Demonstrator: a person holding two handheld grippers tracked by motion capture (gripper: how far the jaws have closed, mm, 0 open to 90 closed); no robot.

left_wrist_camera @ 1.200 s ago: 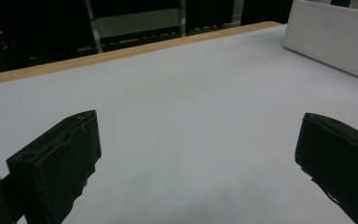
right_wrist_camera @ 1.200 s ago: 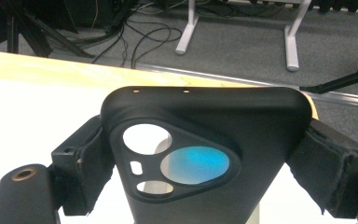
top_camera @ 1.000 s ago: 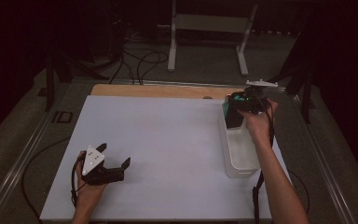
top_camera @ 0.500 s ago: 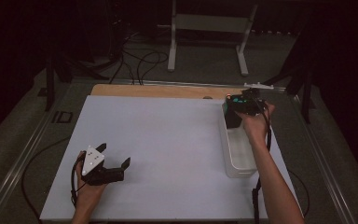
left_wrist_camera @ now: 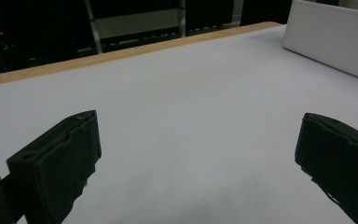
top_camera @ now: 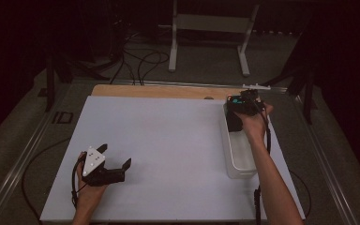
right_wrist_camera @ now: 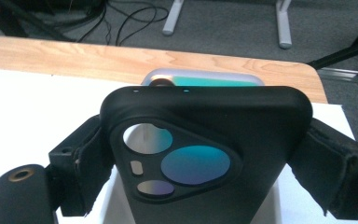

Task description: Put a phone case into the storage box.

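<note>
At the far right of the table (top_camera: 168, 140), in the high view, the right gripper (top_camera: 236, 123) hangs over the far end of a long white bin (top_camera: 241, 164), held by the person's right hand (top_camera: 253, 124). What sits between its jaws is too small and dark to make out here. Near the front left, the left gripper (top_camera: 119, 157) rests low over the bare white sheet, its jaws spread wide with nothing between them, well apart from the bin.

In the left gripper view, the left gripper (left_wrist_camera: 196, 158) has both jaws far apart above the white surface and grips nothing; the bin (left_wrist_camera: 331, 37) shows at the upper right.

In the right gripper view, the right gripper (right_wrist_camera: 200, 158) is closed on a black phone case (right_wrist_camera: 205, 140), one jaw pressing each side edge. The case's camera cutout faces the lens. Behind its top edge, a phone (right_wrist_camera: 203, 78) peeks out, near the table's wooden far edge (right_wrist_camera: 121, 56).
</note>
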